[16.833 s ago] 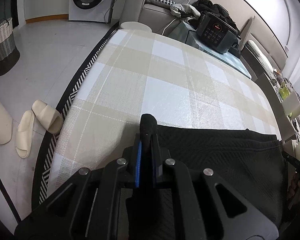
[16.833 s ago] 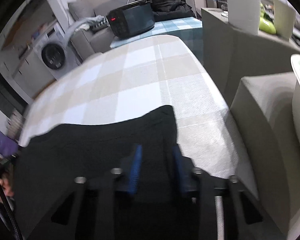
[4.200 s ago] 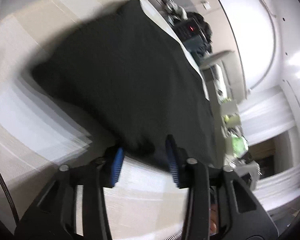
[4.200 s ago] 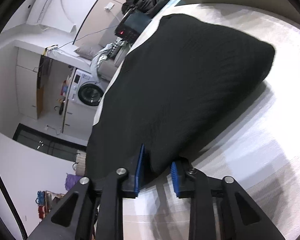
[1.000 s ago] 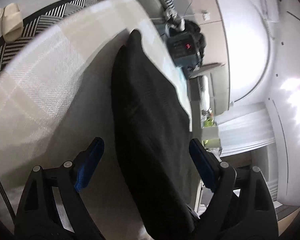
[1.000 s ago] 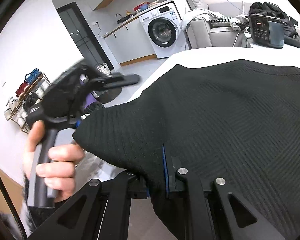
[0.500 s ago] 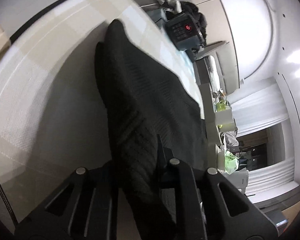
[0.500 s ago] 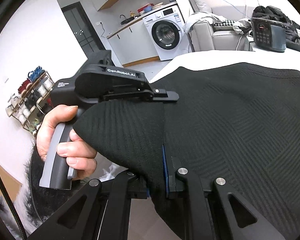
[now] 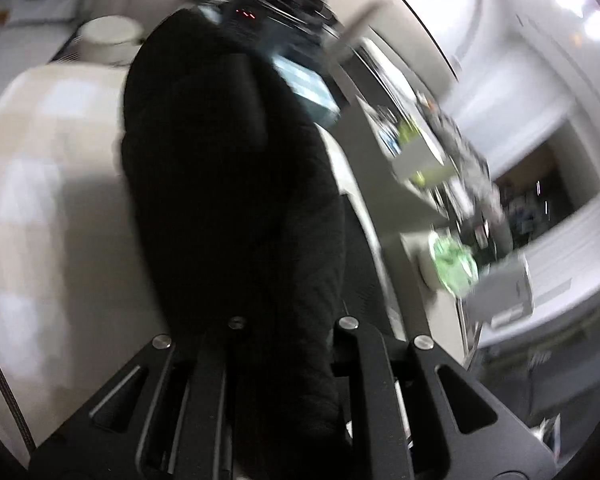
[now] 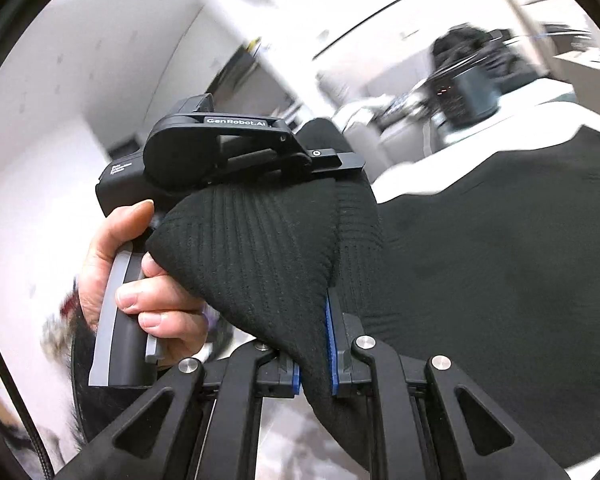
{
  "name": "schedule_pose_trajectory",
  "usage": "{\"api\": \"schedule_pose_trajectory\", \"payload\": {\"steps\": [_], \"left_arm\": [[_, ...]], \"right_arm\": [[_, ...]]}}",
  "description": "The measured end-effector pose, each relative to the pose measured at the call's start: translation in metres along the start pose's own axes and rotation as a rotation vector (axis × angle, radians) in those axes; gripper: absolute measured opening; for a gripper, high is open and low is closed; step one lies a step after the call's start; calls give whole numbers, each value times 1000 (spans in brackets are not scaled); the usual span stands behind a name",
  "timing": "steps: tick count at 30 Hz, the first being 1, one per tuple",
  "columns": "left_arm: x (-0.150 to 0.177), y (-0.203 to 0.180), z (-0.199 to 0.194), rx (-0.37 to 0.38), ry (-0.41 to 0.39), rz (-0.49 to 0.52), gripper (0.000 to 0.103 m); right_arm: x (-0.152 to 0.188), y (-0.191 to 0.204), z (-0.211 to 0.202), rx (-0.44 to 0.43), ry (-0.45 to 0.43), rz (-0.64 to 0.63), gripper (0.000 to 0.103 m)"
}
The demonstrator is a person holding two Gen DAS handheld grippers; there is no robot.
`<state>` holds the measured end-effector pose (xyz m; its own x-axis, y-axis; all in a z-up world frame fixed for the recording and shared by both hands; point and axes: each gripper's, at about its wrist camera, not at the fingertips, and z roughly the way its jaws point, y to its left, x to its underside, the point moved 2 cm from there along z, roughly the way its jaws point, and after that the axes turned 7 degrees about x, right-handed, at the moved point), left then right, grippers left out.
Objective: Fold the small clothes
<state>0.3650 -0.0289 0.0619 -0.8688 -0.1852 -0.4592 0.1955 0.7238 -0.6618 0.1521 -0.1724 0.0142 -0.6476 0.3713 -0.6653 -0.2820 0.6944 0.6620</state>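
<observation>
Right hand-held gripper clenched on the black garment edge, at 6 o'clock. Left hand-held gripper, at 10 o'clock, clamps the same edge (pads hidden); the rest trails onto the counter at 2 o'clock.

Risk: thick knit slipping out, spoiling the fold.

Legible: "GenRobot.AI".

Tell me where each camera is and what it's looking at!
Left wrist view: sits on the left hand-held gripper, looking along its fingers down the black knit garment to the checked table; only its black frame shows.
Right wrist view: sits on the right hand-held gripper, facing the garment's ribbed edge; the person's left hand shows, holding the other gripper.
Both views share the garment, which each gripper pinches, and the blurry dark box with red lights.
</observation>
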Motion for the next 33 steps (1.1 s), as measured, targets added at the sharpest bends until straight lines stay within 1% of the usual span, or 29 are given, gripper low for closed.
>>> {"api": "schedule_pose_trajectory", "payload": {"steps": [2, 3, 4, 5, 6, 7, 8, 9, 10, 11, 12, 13, 15, 17, 20, 23, 24, 25, 26, 29, 30, 32, 33], "left_arm": [[-3, -38, 36, 11, 52, 66, 10], [-2, -58, 61, 26, 86, 95, 11], [0, -74, 82, 29, 117, 108, 14], [2, -81, 97, 36, 138, 113, 21], [6, -90, 114, 63, 160, 109, 27], [11, -95, 131, 99, 174, 95, 40], [18, -97, 141, 107, 189, 88, 53], [24, -97, 151, 113, 208, 78, 57], [31, -97, 157, 128, 223, 73, 60], [38, -97, 157, 155, 231, 75, 61], [43, -94, 155, 162, 232, 77, 63], [46, -91, 148, 158, 224, 84, 65], [49, -80, 132, 143, 196, 92, 68], [54, -64, 115, 110, 165, 97, 70], [61, -39, 94, 43, 119, 74, 71], [71, -11, 73, 8, 98, 33, 71], [74, -2, 68, -5, 94, 19, 71], [78, 7, 62, -20, 83, 3, 71], [81, 14, 58, -24, 78, -3, 71], [91, 31, 46, -38, 69, -25, 71], [95, 36, 41, -38, 66, -29, 71], [104, 46, 34, -59, 68, -26, 71], [108, 49, 35, -67, 71, -24, 71]], "right_arm": [[-8, -23, -21, 31, -43, 57, 10], [-13, -39, -35, 61, -64, 91, 10], [-15, -50, -43, 84, -67, 110, 10], [-17, -64, -52, 115, -66, 133, 10], [-18, -79, -60, 142, -67, 157, 11], [-18, -95, -69, 179, -56, 172, 14], [-18, -104, -73, 210, -42, 178, 16], [-17, -115, -77, 241, -23, 184, 22], [-16, -127, -83, 259, 4, 191, 37], [-14, -137, -90, 269, 18, 202, 46], [-13, -147, -96, 274, 21, 220, 54], [-12, -153, -101, 273, 28, 224, 55], [-17, -162, -104, 281, 34, 213, 55], [-21, -170, -107, 268, 31, 205, 55], [-29, -178, -100, 269, 54, 212, 55], [-33, -178, -93, 287, 68, 213, 54], [-36, -178, -90, 300, 65, 204, 42], [-39, -174, -88, 318, 65, 176, 21], [-43, -170, -88, 332, 60, 150, 16], [-56, -156, -103, 322, -17, 91, 14], [-59, -154, -108, 336, -30, 74, 14], [-56, -158, -110, 402, -6, 65, 15], [-50, -168, -108, 450, 41, 73, 16]]}}
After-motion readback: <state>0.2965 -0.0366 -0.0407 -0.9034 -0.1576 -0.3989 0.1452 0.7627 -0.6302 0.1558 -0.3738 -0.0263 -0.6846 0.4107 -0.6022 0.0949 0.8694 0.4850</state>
